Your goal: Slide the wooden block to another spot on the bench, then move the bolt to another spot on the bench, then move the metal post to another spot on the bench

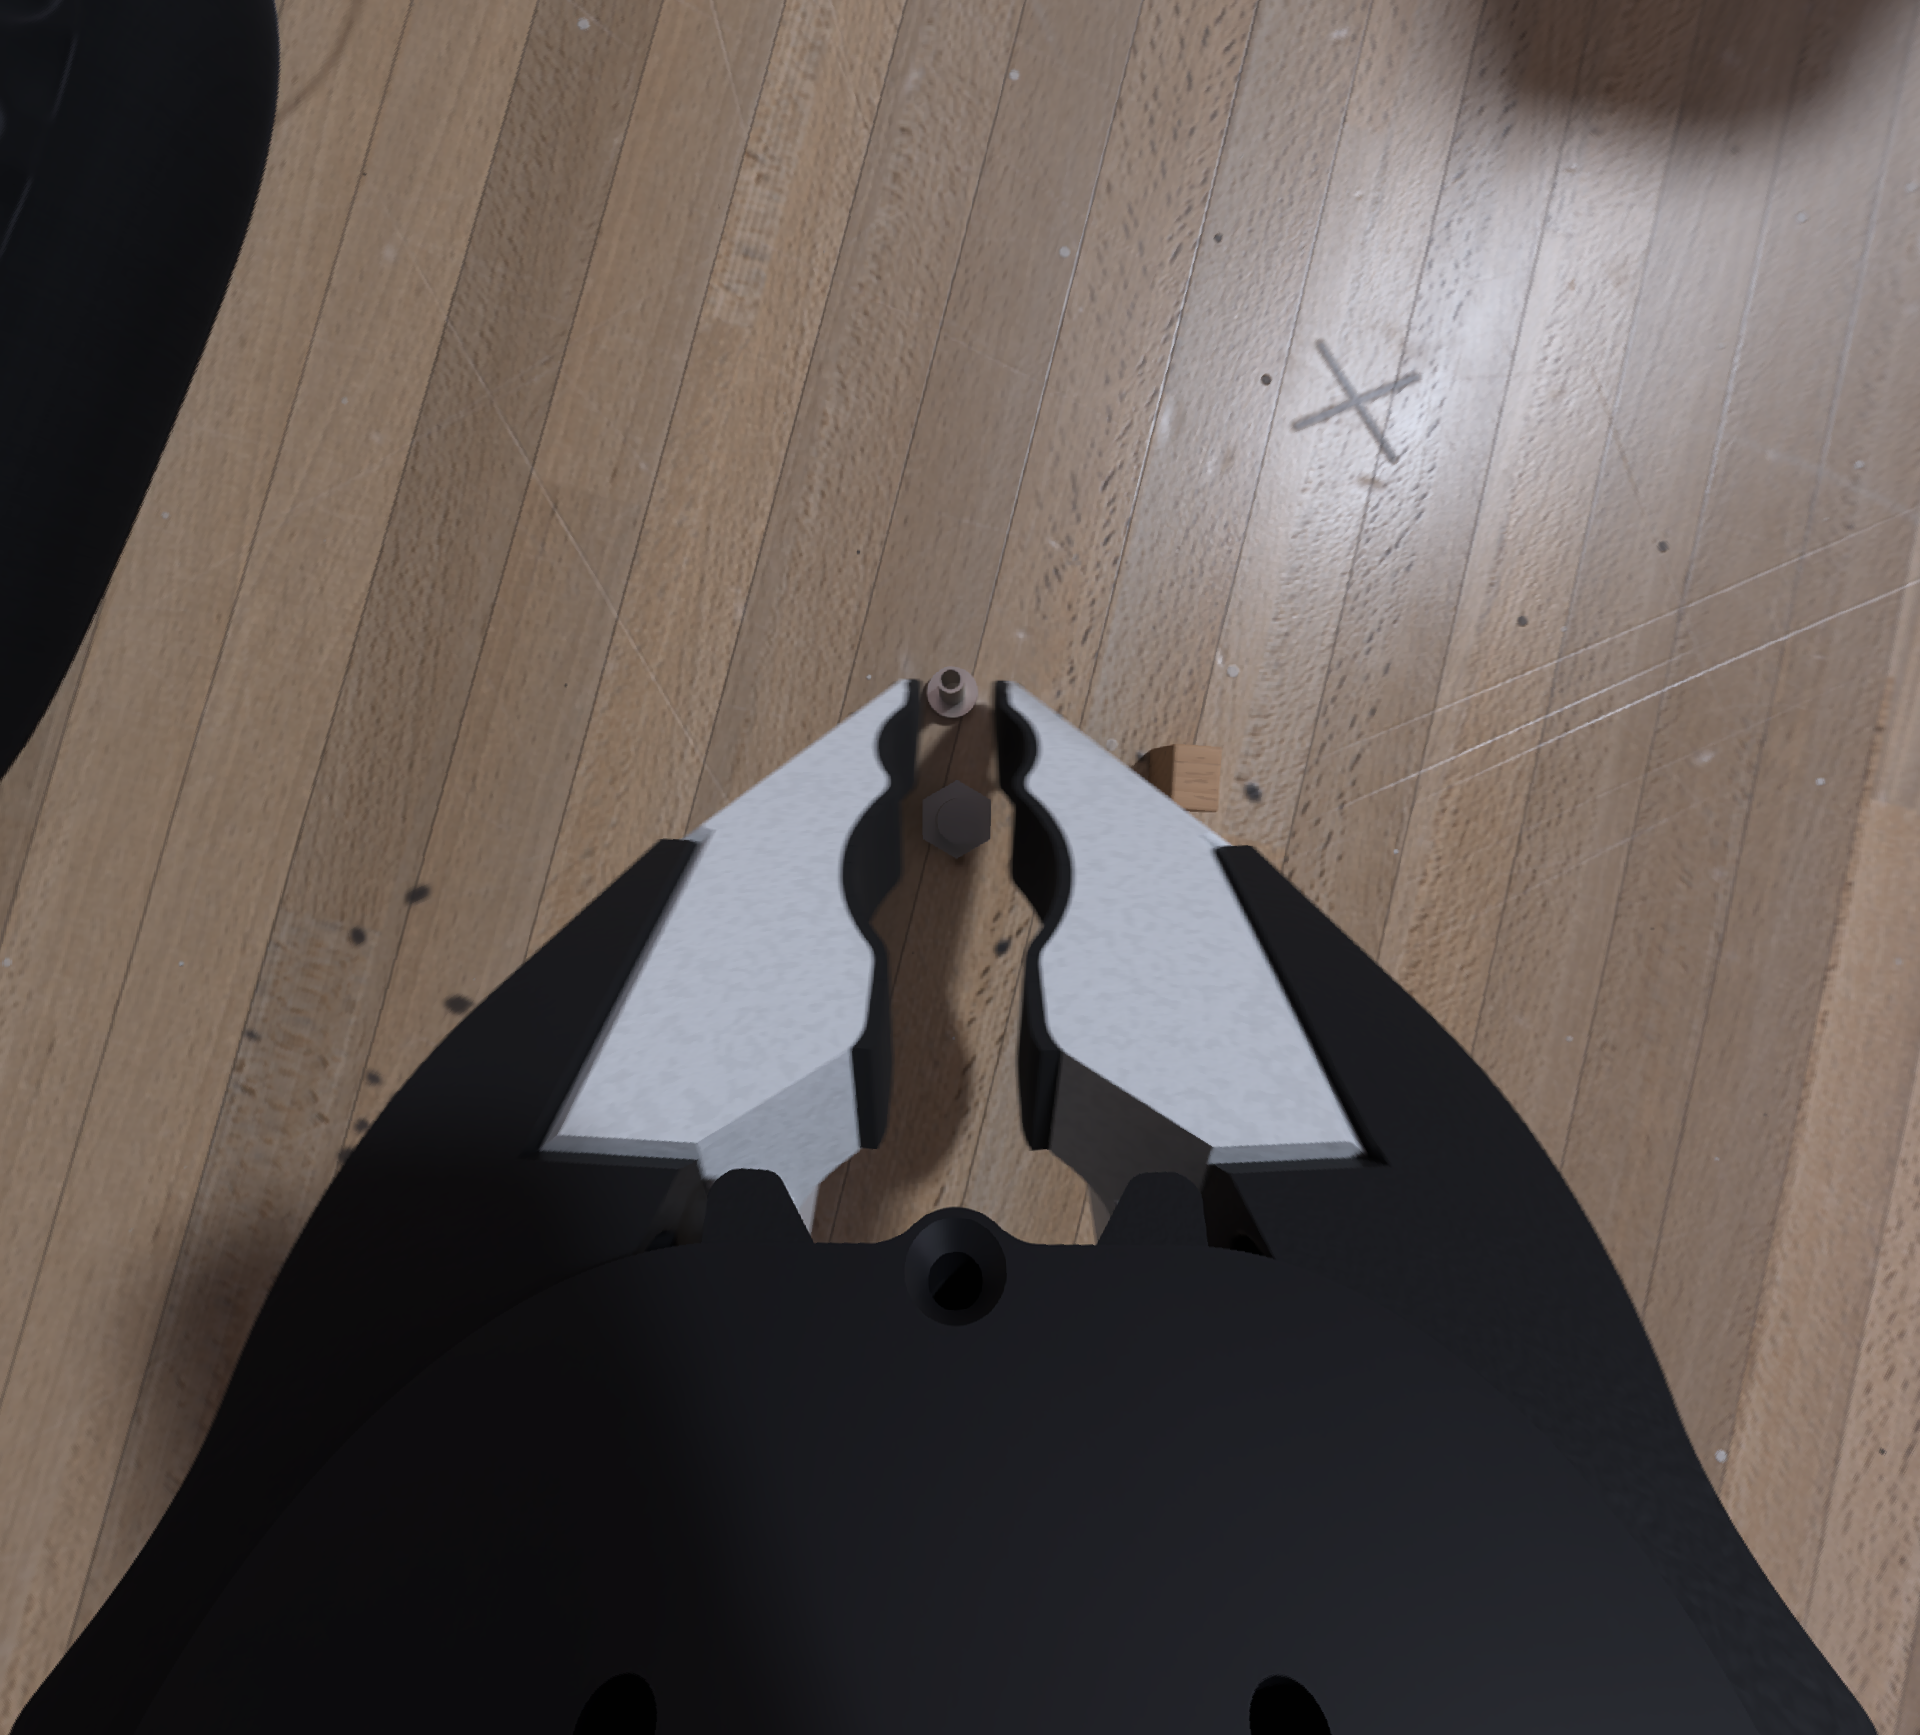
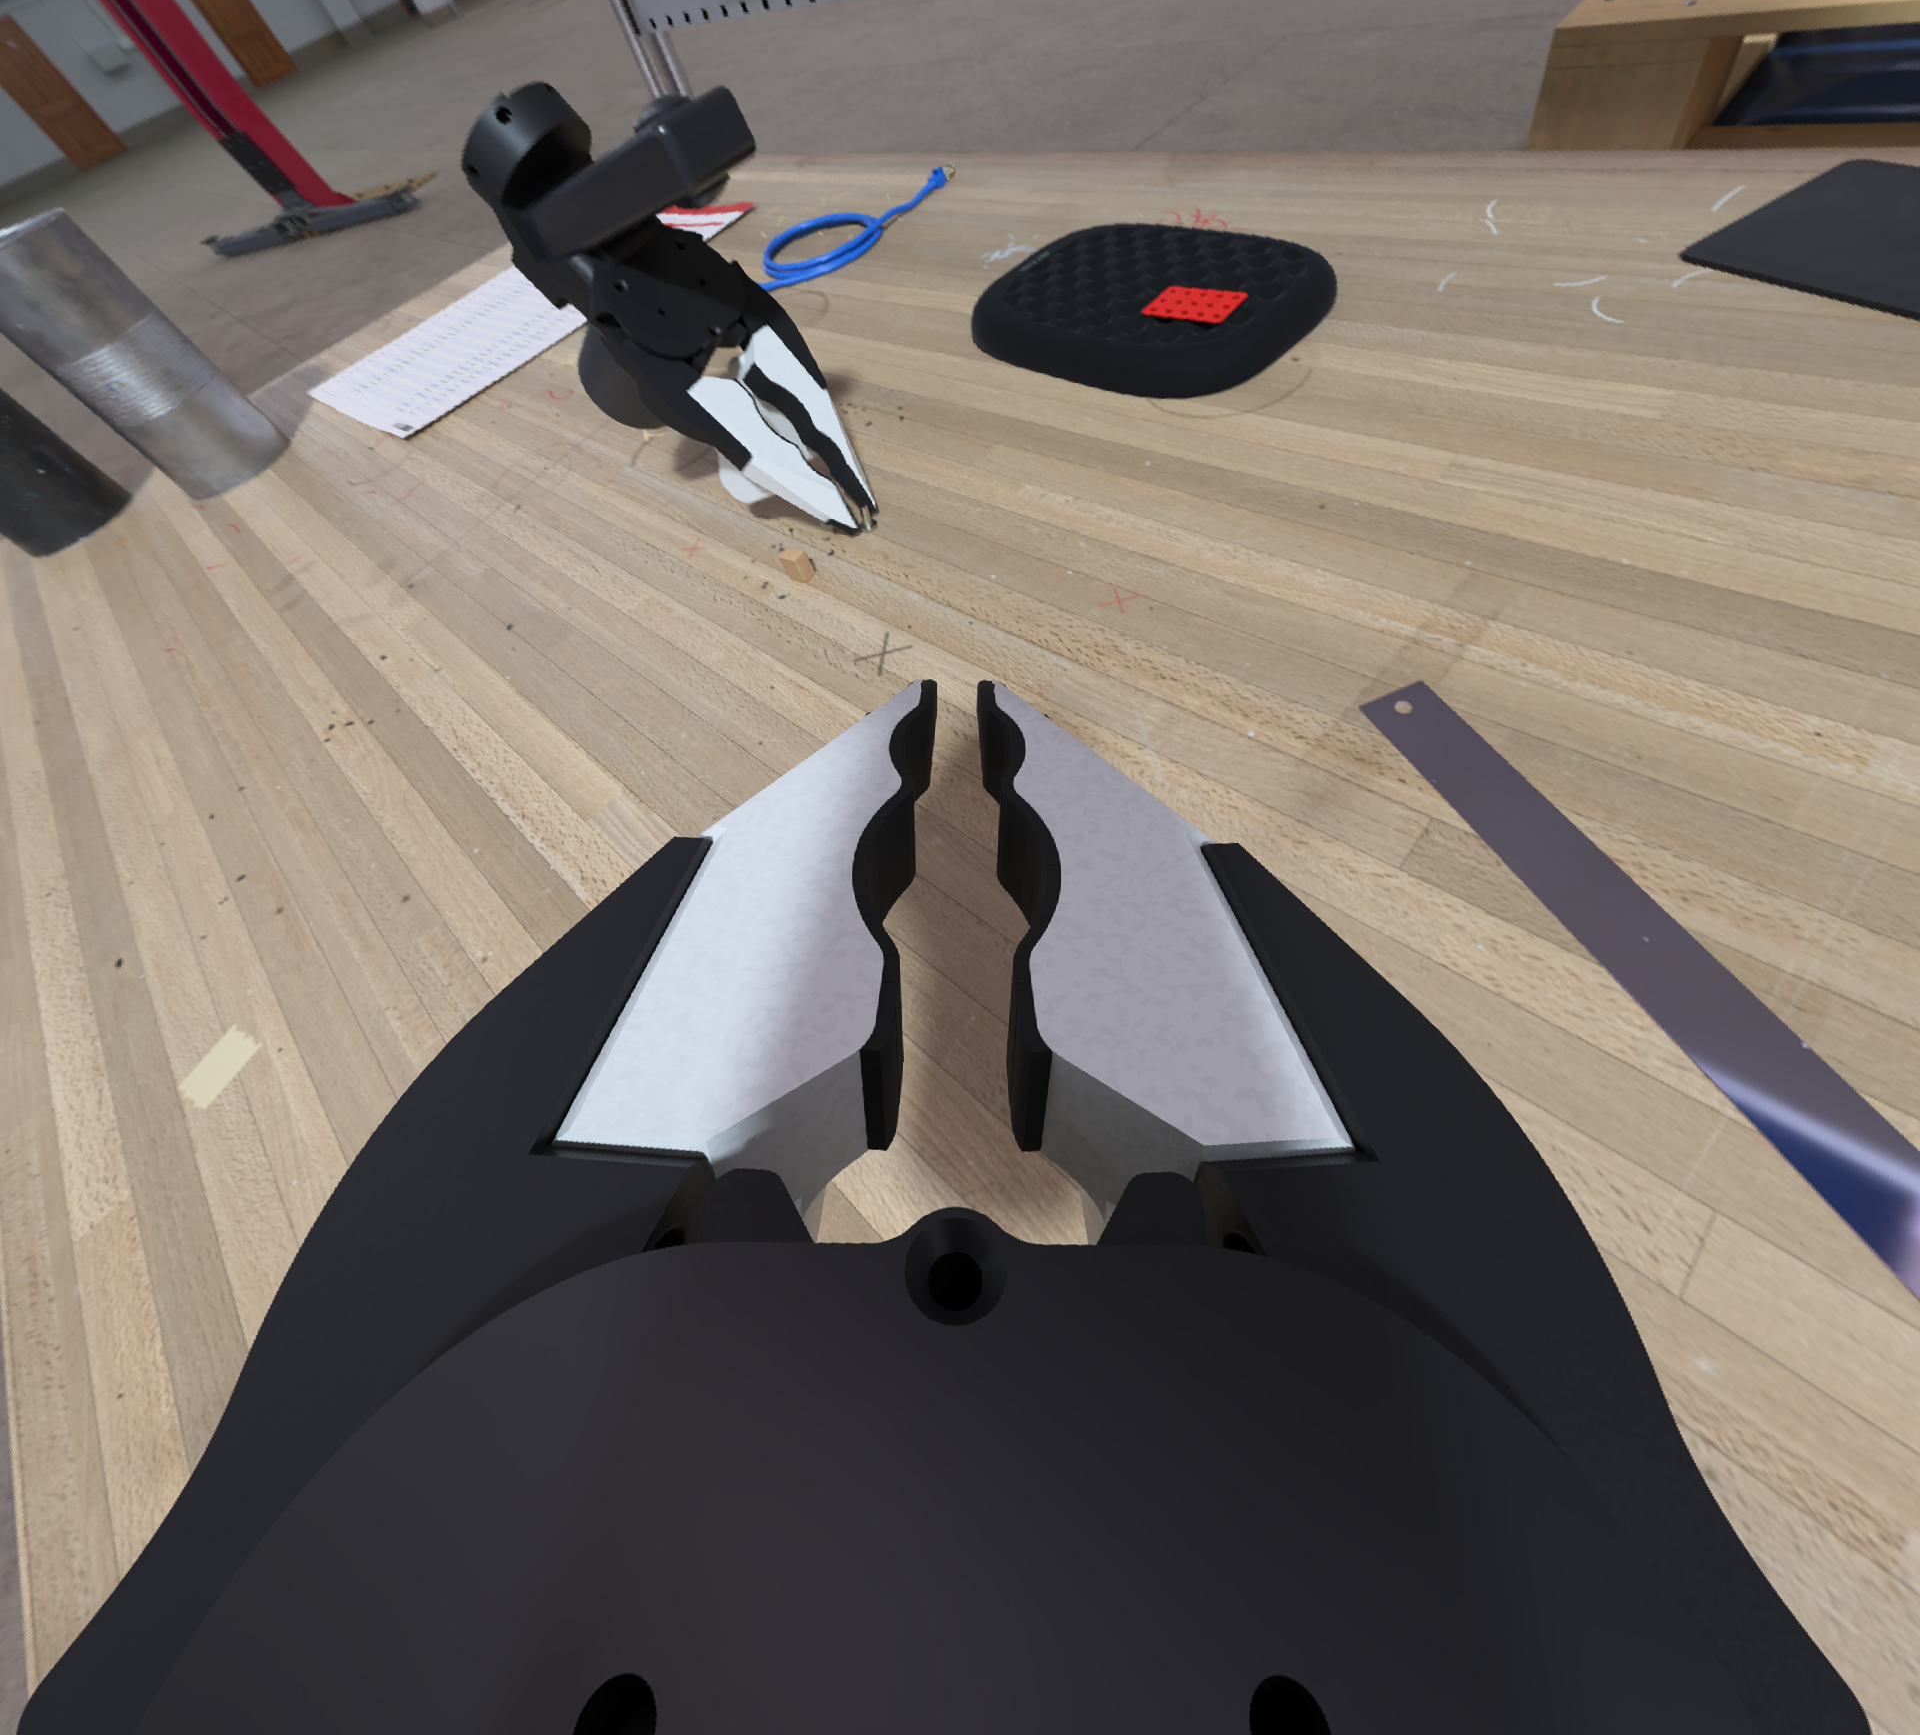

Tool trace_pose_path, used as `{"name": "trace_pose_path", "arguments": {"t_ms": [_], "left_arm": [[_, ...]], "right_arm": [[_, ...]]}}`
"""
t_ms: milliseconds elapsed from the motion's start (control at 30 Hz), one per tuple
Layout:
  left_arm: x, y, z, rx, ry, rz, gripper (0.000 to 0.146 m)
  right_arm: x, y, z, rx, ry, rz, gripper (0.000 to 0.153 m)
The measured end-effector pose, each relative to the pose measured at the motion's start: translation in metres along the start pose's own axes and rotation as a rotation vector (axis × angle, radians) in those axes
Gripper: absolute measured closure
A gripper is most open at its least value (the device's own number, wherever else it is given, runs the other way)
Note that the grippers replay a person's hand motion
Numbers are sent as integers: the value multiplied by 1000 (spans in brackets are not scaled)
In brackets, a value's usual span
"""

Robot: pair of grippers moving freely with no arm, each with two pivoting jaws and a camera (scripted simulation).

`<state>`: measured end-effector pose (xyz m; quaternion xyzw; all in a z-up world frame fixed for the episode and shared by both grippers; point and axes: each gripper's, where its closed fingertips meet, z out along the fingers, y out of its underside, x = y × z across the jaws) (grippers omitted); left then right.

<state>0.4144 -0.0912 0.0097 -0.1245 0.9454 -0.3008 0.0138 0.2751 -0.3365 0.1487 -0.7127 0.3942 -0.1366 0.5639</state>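
Your left hand-held gripper [image 1: 958,686] hangs slightly open over the bolt [image 1: 954,821], gripping nothing, with the wooden block [image 1: 1184,773] just right. Your right hand-held gripper [image 2: 956,688] hovers slightly open and empty above the table [image 2: 1351,522].

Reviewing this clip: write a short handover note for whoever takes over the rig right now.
Left gripper: low over the bench, tips either side of the upright metal post; a firm grip cannot be confirmed.
Right gripper: off to the side over bare bench, jaws narrowly open, empty.
Bolt: on the bench just behind the post, under the left fingers.
Wooden block: on the bench beside the left gripper's right finger.
Done: cannot be told from here.
Left: at least the post's move.
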Motion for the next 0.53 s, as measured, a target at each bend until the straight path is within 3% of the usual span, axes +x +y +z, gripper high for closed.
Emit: {"name": "trace_pose_path", "arguments": {"t_ms": [67,167,267,367,467,533], "left_arm": [[1,-4,-2,15,12,-2,110],[-4,-18,-7,64,8,27,101],[-14,-35,-2,81,-12,76,102],[-20,-32,16,-9,10,83,104],[-21,-23,18,-55,1,78,122],[-19,-16,13,-73,-13,82,123]], "right_arm": [[2,3,-2,-15,18,-1,145],[4,8,-3,-41,36,-5,144],[2,8,-3,-48,38,-8,144],[-1,7,-3,-48,36,-13,144],[-4,8,-6,-55,51,-29,144],[-4,9,-9,-60,61,-31,144]]}}
